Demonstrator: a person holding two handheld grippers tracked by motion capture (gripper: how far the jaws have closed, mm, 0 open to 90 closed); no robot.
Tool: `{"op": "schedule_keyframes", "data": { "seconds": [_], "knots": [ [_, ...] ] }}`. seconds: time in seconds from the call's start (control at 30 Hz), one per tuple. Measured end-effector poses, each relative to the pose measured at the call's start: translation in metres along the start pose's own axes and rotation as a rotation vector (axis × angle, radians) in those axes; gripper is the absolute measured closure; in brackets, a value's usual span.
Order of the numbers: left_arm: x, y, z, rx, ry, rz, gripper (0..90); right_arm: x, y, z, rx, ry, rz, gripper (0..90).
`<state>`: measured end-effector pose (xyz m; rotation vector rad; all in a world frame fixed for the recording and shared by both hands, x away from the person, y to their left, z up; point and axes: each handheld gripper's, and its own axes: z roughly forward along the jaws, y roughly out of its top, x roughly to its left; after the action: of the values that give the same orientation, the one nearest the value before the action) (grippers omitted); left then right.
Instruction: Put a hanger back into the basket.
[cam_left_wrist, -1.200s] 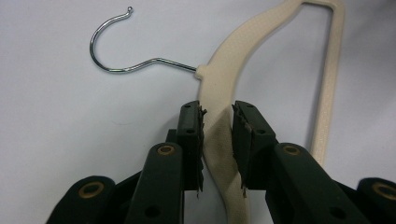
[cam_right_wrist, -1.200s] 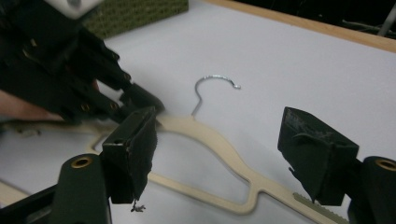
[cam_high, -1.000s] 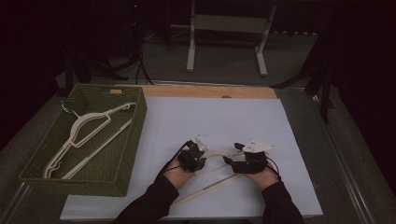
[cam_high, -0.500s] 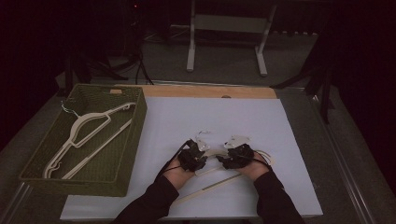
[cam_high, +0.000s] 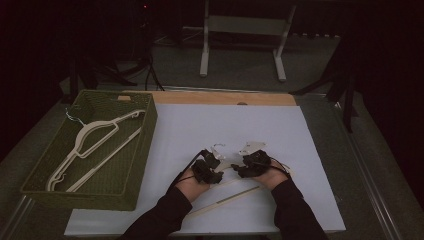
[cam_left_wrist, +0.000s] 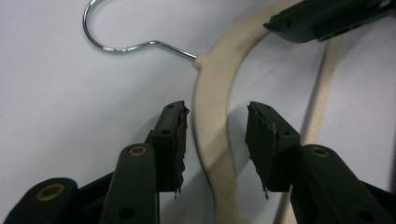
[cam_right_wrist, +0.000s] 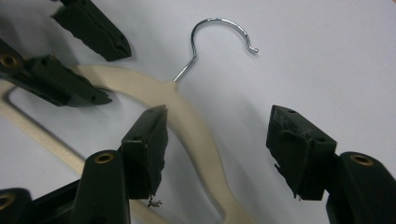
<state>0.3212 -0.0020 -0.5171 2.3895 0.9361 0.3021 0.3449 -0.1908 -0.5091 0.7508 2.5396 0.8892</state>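
Observation:
A cream hanger (cam_high: 235, 195) with a metal hook (cam_left_wrist: 116, 46) lies flat on the white sheet (cam_high: 225, 125) near the front middle. My left gripper (cam_high: 209, 167) is over its left shoulder. Its jaws have just been opening and now straddle the hanger's arm (cam_left_wrist: 210, 93), open (cam_left_wrist: 215, 109), with a gap on each side. My right gripper (cam_high: 252, 164) is just right of the hook's base (cam_right_wrist: 173, 86). Its jaws have just been closing but still stand wide (cam_right_wrist: 219, 114), and the arm (cam_right_wrist: 196, 130) passes close to the left pad (cam_right_wrist: 156, 140).
A green woven basket (cam_high: 135, 165) at the left holds cream hangers (cam_high: 90, 145). A wooden strip (cam_high: 220, 97) runs along the sheet's far edge. A metal stand (cam_high: 245, 30) is on the floor beyond the table.
My right hand has slid left toward the left hand, so both grippers now sit close together over the hanger. The left hand has stayed in place.

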Motion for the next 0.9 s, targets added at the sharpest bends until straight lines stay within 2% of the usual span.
{"op": "schedule_keyframes", "data": {
  "seconds": [0.17, 0.23, 0.27, 0.47, 0.67, 0.7, 0.77, 0.8, 0.83, 0.87, 0.9],
  "knots": [
    [-0.006, -0.002, 0.0, -0.013, 0.004, 0.038, 74.0, -0.002, -0.004, -0.005, -0.025, 0.017, 0.022, 37.0],
    [-0.005, -0.002, -0.001, -0.013, -0.004, 0.032, 74.3, -0.003, -0.005, -0.005, -0.028, 0.025, 0.029, 36.9],
    [-0.001, -0.003, -0.001, -0.02, -0.03, 0.012, 74.4, -0.003, -0.006, -0.006, -0.031, 0.031, 0.023, 36.5],
    [-0.002, -0.003, -0.002, -0.042, -0.002, 0.025, 74.9, -0.001, -0.008, -0.007, -0.022, 0.072, 0.012, 36.1],
    [-0.001, 0.002, -0.014, -0.069, 0.004, 0.029, 74.9, 0.0, -0.008, -0.004, 0.01, 0.068, -0.013, 36.3],
    [-0.002, 0.003, -0.018, -0.097, 0.016, 0.033, 88.5, 0.001, -0.007, -0.003, 0.012, 0.069, -0.018, 36.5],
    [-0.002, 0.004, -0.02, -0.092, 0.01, 0.035, 90.0, 0.002, -0.007, 0.0, 0.016, 0.069, -0.018, 37.7],
    [-0.004, 0.004, -0.017, -0.066, 0.019, 0.051, 90.0, 0.003, -0.006, 0.001, 0.022, 0.07, -0.027, 37.7],
    [-0.004, 0.004, -0.017, -0.066, 0.019, 0.051, 90.0, 0.003, -0.006, 0.001, 0.022, 0.07, -0.027, 37.7],
    [-0.002, 0.003, -0.013, -0.042, 0.001, 0.033, 90.0, 0.003, -0.006, 0.004, 0.034, 0.075, -0.035, 37.6],
    [0.001, 0.001, -0.009, -0.008, -0.034, 0.003, 83.1, 0.005, -0.006, 0.006, 0.053, 0.066, -0.042, 37.4]
  ]
}}
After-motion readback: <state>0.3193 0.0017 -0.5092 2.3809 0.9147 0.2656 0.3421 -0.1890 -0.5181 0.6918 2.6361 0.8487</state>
